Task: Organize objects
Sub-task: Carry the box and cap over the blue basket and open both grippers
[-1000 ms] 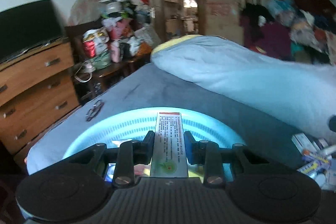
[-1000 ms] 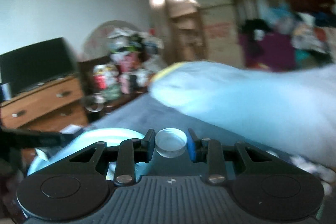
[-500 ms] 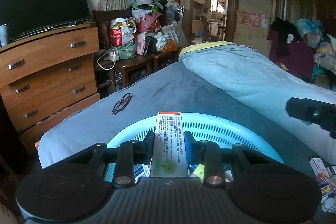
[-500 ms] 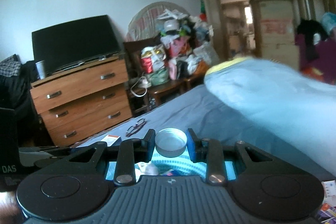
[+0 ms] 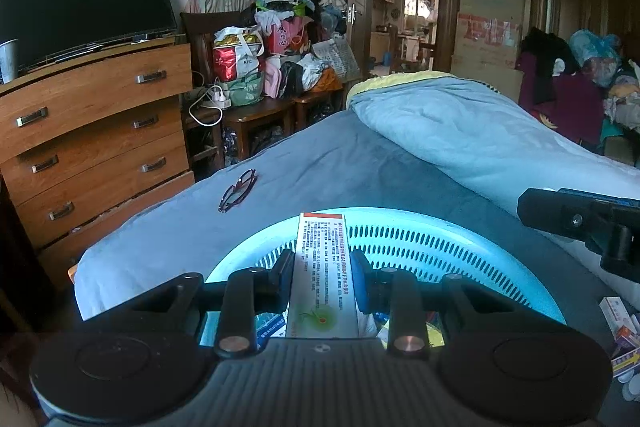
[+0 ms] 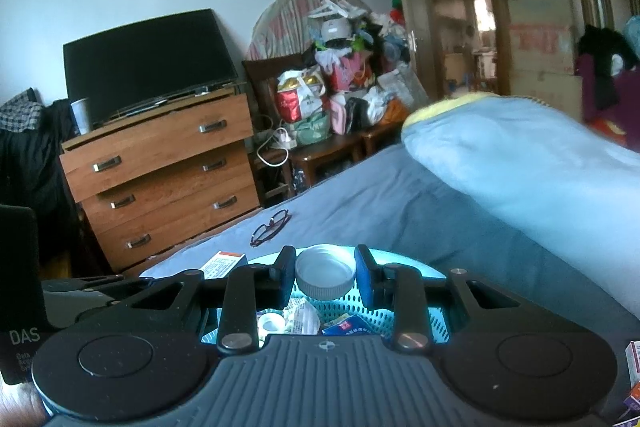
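Observation:
My left gripper (image 5: pixel 323 275) is shut on a long white medicine box (image 5: pixel 323 279) with a red top band, held above a light blue perforated basket (image 5: pixel 460 251) on the bed. My right gripper (image 6: pixel 325 273) is shut on a small bottle with a white cap (image 6: pixel 325 271), over the same basket (image 6: pixel 416 319), which holds several small boxes and packets. The left gripper and its box (image 6: pixel 224 263) show at the left of the right wrist view. The right gripper's body (image 5: pixel 584 223) shows at the right of the left wrist view.
Eyeglasses (image 5: pixel 238 190) lie on the grey-blue sheet beyond the basket. A folded light blue quilt (image 5: pixel 480 131) fills the right of the bed. Loose medicine boxes (image 5: pixel 620 323) lie right of the basket. A wooden dresser (image 5: pixel 92 131) with a TV stands left.
Both grippers rose and moved in over the basket, the right one swinging left. Both keep hold of their objects.

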`<state>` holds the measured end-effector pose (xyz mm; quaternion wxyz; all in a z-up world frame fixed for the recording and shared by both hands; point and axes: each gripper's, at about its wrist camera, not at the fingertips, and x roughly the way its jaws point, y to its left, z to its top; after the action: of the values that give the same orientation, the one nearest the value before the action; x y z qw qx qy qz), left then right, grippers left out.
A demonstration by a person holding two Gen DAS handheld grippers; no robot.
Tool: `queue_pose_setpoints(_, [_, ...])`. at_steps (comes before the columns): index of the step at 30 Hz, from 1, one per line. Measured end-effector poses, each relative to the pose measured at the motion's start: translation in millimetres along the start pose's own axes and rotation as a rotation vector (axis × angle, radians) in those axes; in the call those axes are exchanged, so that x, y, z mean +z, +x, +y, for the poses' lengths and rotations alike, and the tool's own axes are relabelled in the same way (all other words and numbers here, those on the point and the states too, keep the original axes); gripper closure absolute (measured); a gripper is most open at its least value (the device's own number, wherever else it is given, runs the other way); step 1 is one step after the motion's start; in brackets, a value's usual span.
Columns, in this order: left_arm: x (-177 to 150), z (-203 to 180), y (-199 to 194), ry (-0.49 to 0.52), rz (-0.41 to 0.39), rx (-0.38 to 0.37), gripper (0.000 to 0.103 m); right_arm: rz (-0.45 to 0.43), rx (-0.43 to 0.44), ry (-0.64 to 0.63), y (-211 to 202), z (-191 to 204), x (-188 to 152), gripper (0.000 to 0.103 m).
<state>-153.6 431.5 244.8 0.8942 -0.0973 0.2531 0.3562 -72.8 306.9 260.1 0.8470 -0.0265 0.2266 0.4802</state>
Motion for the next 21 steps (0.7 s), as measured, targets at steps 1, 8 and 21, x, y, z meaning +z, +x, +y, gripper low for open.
queue_pose_setpoints(1, [-0.4, -0.3, 1.7, 0.000, 0.001, -0.001, 0.071, 0.001, -0.001, -0.001, 0.8, 0.7, -0.5, 0.070])
queue_pose_setpoints(8, [-1.4, 0.4, 10.2, 0.007, 0.011, -0.004, 0.071, 0.008, -0.003, -0.004, 3.6, 3.1, -4.1, 0.070])
queue_pose_setpoints(21, [-3.4, -2.5, 17.5, 0.030, 0.033, 0.005, 0.071, 0.007, -0.006, -0.004, 6.2, 0.3, -5.7, 0.066])
